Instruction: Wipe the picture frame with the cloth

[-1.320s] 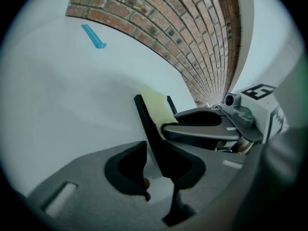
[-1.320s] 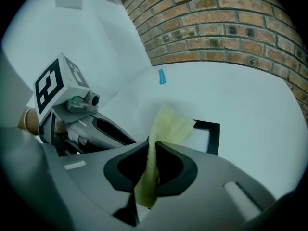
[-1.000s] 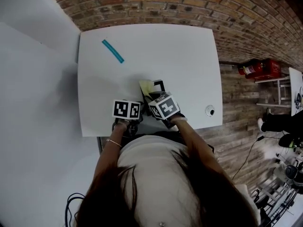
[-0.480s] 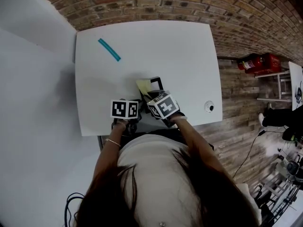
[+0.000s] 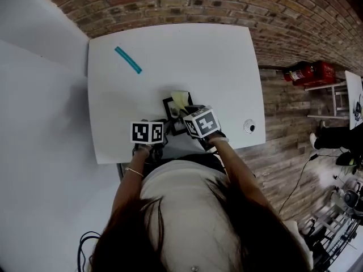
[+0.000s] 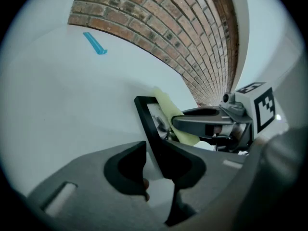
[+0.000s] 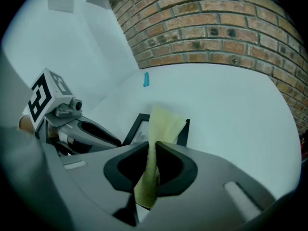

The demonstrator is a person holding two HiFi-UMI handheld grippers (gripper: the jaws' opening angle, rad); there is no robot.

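A small black picture frame (image 5: 168, 103) lies flat on the white table (image 5: 187, 55), close to the near edge. In the left gripper view, the frame's black side bar (image 6: 144, 117) runs down between my left gripper's (image 6: 153, 146) jaws, which close on it. My right gripper (image 7: 153, 150) is shut on a pale yellow cloth (image 7: 163, 121). The cloth hangs from the jaws and drapes over the frame's middle and far right part (image 5: 180, 98). Both marker cubes sit side by side just in front of the person's body.
A blue strip (image 5: 128, 60) lies at the table's far left. A small round object (image 5: 250, 130) rests near the right edge. A brick wall runs behind the table, and a red fire extinguisher (image 5: 306, 74) lies on the wooden floor to the right.
My right gripper has dragged the cloth rightwards across the frame, uncovering the frame's left black edge. The left gripper has stayed in place.
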